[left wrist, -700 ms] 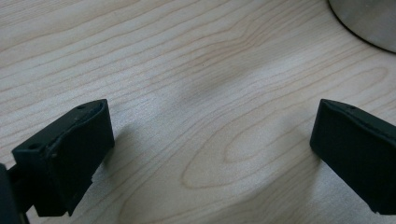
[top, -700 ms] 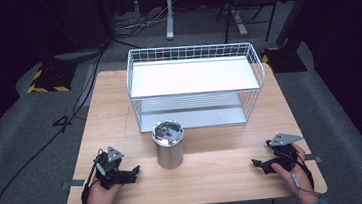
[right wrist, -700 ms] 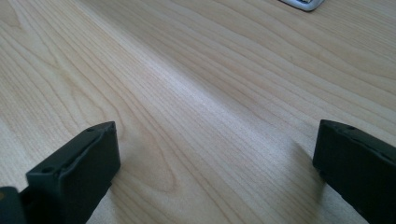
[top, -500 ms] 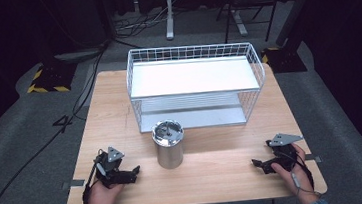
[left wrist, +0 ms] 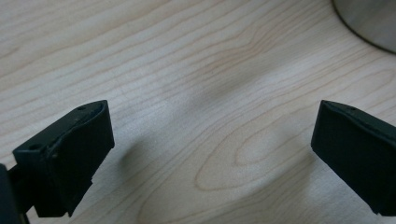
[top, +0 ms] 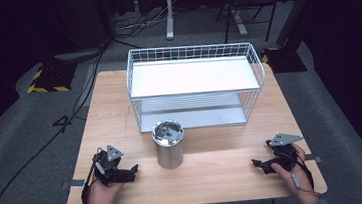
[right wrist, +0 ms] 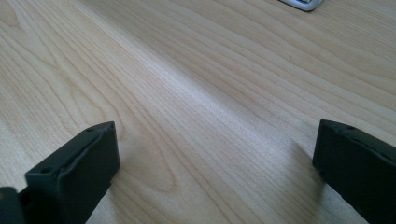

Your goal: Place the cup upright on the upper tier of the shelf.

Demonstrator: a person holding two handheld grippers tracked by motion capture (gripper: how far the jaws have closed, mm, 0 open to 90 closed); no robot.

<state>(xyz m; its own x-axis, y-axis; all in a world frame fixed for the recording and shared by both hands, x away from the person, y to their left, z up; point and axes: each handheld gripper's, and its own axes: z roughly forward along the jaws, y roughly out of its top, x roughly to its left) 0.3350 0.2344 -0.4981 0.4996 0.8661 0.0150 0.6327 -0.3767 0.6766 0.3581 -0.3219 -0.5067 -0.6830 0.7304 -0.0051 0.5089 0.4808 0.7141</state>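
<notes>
I'm holding my left gripper [top: 131,171] low at the near-left of the wooden table [top: 216,179], jaws standing wide apart w/ nothing but bare wood btwn them. Just right of it, the steel canister [top: 168,144] is standing upright, lid on, near the table's middle & in front of the white wire rack [top: 195,88]. Over at the near-right, I'm resting my right gripper [top: 258,165] on the table, jaws likewise spread wide, gripping nothing.
</notes>
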